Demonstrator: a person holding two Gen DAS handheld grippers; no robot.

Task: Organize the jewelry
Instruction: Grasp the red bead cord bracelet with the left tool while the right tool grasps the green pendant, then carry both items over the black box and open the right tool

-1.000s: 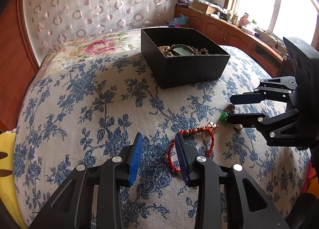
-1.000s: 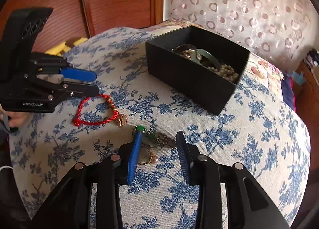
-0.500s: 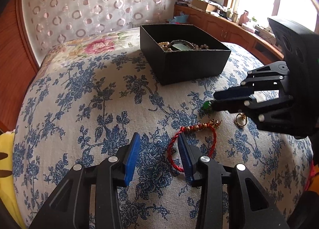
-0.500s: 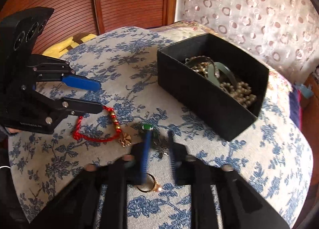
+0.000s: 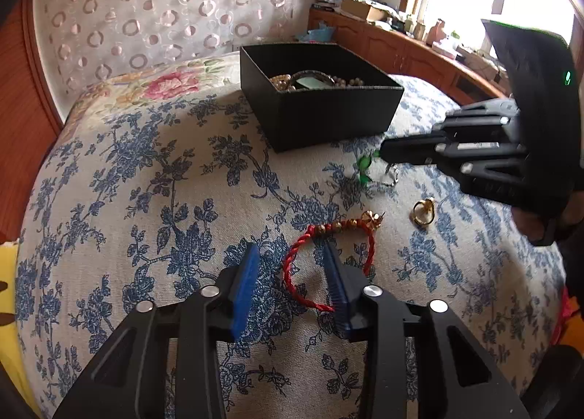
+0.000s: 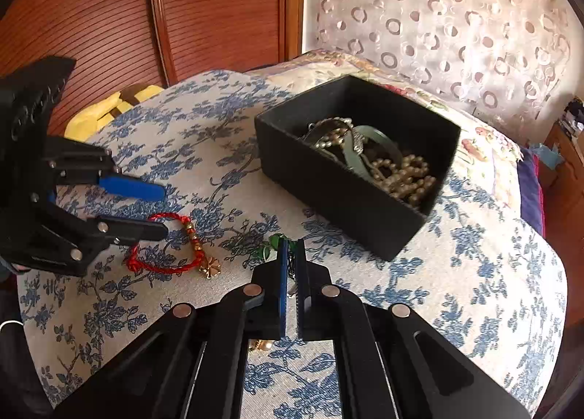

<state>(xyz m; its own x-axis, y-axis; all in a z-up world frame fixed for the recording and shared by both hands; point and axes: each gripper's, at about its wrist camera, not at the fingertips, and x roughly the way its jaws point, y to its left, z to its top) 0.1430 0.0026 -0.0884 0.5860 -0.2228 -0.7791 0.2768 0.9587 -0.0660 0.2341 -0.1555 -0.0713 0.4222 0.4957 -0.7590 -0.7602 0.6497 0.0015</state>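
Your right gripper [image 6: 291,247] has its jaws closed down on the green-stone chain piece [image 5: 365,165], held just above the floral cloth [image 5: 146,181] in front of the black box [image 6: 339,196]. Your left gripper [image 5: 292,265] stands part open over the red cord bracelet [image 5: 328,262], one pad inside its loop, nothing gripped. Gold ring [image 5: 423,212] lies nearby.

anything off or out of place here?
Nothing damaged or spilled. Three pieces lie loose on the bedspread outside the black box: red bracelet, gold ring, green-stone piece at the right hand-held gripper.
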